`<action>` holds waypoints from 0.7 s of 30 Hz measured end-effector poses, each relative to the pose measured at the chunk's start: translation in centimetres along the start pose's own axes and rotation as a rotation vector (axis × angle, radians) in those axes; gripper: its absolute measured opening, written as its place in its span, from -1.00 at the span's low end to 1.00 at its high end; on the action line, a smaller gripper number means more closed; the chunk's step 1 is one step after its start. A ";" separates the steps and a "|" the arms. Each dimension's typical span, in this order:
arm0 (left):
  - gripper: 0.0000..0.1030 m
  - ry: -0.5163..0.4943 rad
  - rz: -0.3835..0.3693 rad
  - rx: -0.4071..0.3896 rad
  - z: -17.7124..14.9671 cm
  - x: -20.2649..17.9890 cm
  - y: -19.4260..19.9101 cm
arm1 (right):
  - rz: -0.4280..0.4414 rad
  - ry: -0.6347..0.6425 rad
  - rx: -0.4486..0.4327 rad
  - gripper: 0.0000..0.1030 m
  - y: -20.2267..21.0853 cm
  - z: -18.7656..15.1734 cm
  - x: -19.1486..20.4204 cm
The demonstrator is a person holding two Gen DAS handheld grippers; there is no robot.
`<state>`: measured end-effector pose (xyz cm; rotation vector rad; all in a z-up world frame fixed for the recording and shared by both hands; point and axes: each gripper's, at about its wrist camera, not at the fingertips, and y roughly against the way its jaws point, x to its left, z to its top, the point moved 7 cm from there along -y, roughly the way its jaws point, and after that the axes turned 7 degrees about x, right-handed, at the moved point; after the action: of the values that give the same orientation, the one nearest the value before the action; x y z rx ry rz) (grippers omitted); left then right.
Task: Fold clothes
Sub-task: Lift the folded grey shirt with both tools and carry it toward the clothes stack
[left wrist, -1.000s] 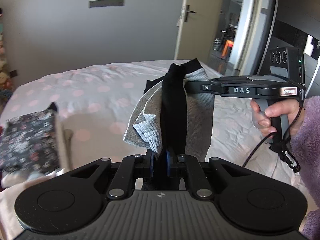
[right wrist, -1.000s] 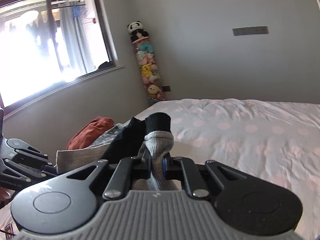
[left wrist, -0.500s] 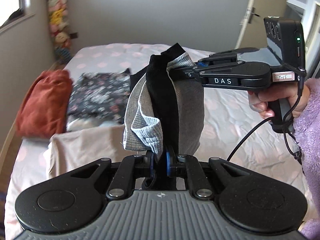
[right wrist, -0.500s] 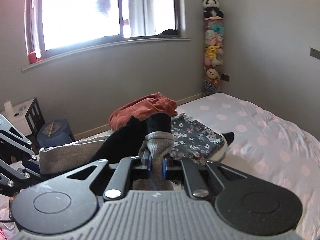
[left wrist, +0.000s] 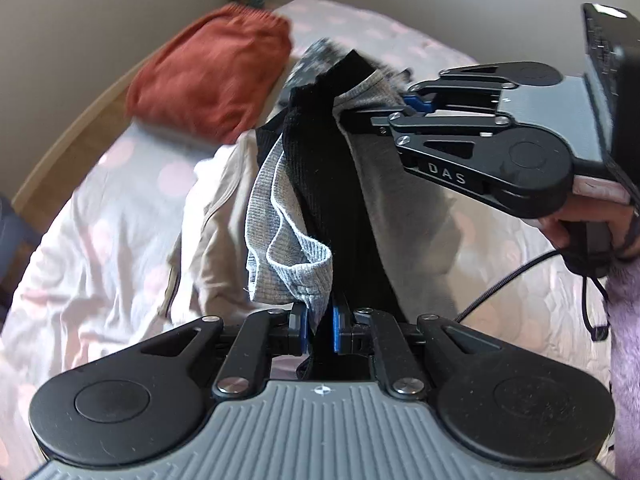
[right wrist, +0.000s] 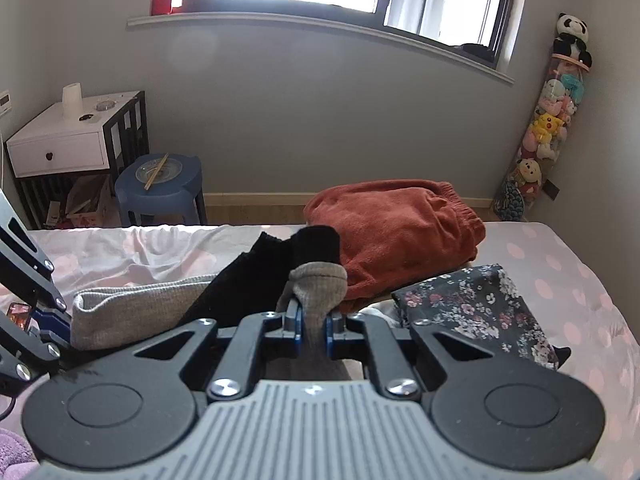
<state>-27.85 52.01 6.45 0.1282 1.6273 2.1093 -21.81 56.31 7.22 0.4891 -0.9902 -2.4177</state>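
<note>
Holding grey-and-black garment (left wrist: 320,184) above bed (left wrist: 100,240), stretched between both tongs. Left tongs (left wrist: 318,326) clenched on near end of garment, blue pads pinching cloth. Right tongs (right wrist: 312,326) clenched on far end, grey cuff bunched above pads; seen from left wrist at right, gripped by hand (left wrist: 580,224) in purple sleeve. Rust-red folded clothes (right wrist: 396,228) lie on far side of bed, floral folded garment (right wrist: 476,308) just beside them. Beige garment (left wrist: 216,208) lies below held one.

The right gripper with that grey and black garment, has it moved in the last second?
Yes. The right gripper has swung left: the plush-toy column, formerly centre-left, now sits at the right edge, and the nightstand has appeared.
</note>
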 end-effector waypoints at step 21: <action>-0.66 0.107 -0.011 0.105 -1.7 5.9 -3.5 | -0.065 -0.364 -0.044 -0.06 0.8 -7.0 -6.0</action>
<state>-32.57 53.63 1.44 0.0404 1.7976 2.0549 -13.24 55.22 3.92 0.0633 -1.0765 -2.6384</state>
